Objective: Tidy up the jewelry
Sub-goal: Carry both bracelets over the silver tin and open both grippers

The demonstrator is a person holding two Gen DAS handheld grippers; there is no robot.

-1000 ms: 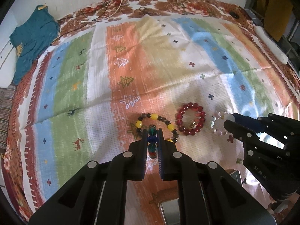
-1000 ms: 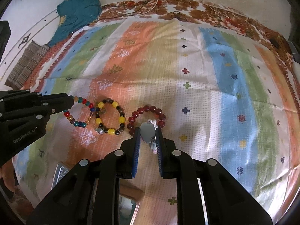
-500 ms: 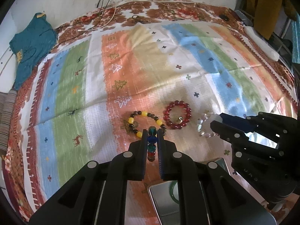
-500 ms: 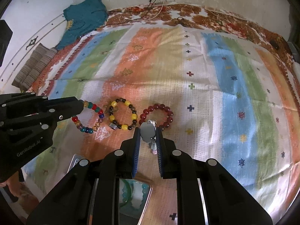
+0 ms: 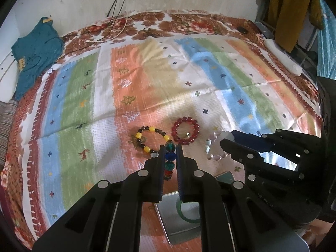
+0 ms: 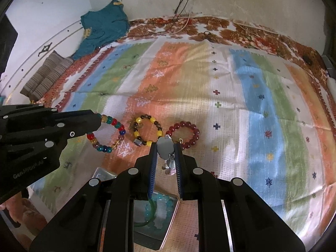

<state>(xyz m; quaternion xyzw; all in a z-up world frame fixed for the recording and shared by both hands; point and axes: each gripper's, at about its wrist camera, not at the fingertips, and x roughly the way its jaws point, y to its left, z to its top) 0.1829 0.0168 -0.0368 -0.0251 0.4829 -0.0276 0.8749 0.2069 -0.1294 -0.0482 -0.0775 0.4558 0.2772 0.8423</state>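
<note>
My left gripper [image 5: 170,147] is shut on a multicolour bead bracelet [image 5: 169,159], which hangs in a loop in the right wrist view [image 6: 109,135]. My right gripper [image 6: 166,147] is shut on a pale pink-white bracelet [image 6: 166,147], also seen in the left wrist view [image 5: 213,147]. Both are held above the striped cloth. A yellow-and-dark bracelet [image 5: 150,139] and a dark red bracelet [image 5: 185,130] lie on the cloth. A metal tin [image 6: 168,226] below the grippers holds a green bangle [image 5: 185,214] and turquoise beads [image 6: 166,199].
The striped cloth [image 5: 189,79] covers a bed with a brown floral border. A teal garment [image 5: 33,52] lies far left, cables [image 5: 117,27] at the back, a white object [image 5: 283,56] at the right edge, striped fabric [image 6: 46,75] on the left.
Both grippers have pulled back and up with their bracelets. The metal tin has come into view beneath them. The two bracelets on the cloth have not moved.
</note>
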